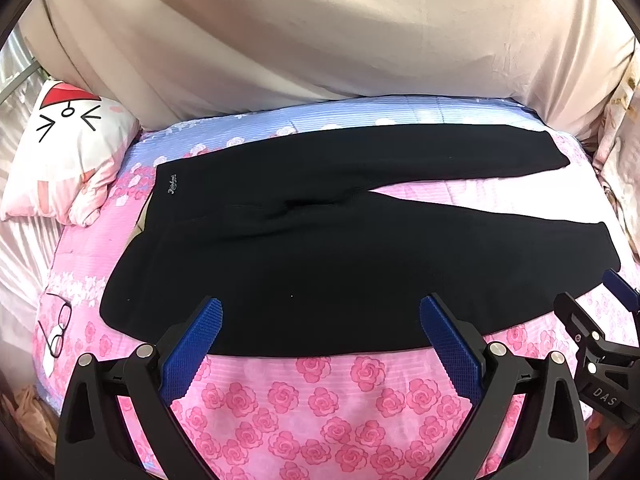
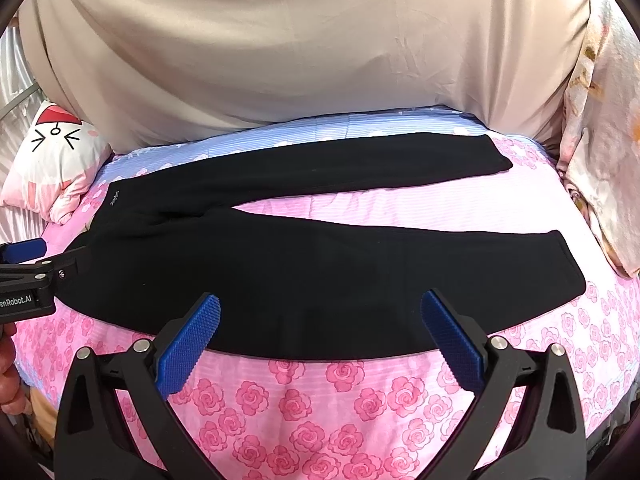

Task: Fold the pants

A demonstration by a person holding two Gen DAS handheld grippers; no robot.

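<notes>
Black pants [image 1: 320, 248] lie flat on the bed, waistband to the left, both legs spread apart toward the right. They also show in the right wrist view [image 2: 320, 264]. My left gripper [image 1: 320, 312] is open and empty, hovering over the near edge of the pants close to the waist end. My right gripper [image 2: 320, 308] is open and empty over the near edge of the near leg. The right gripper shows at the right edge of the left wrist view [image 1: 600, 320]; the left gripper shows at the left edge of the right wrist view [image 2: 28, 276].
The bed has a pink rose-print cover [image 1: 320, 400] with a blue band at the back. A white cartoon pillow [image 1: 68, 152] lies at the left. Glasses [image 1: 60, 328] rest near the left edge. A beige curtain [image 1: 320, 40] hangs behind; floral fabric [image 2: 600, 140] at right.
</notes>
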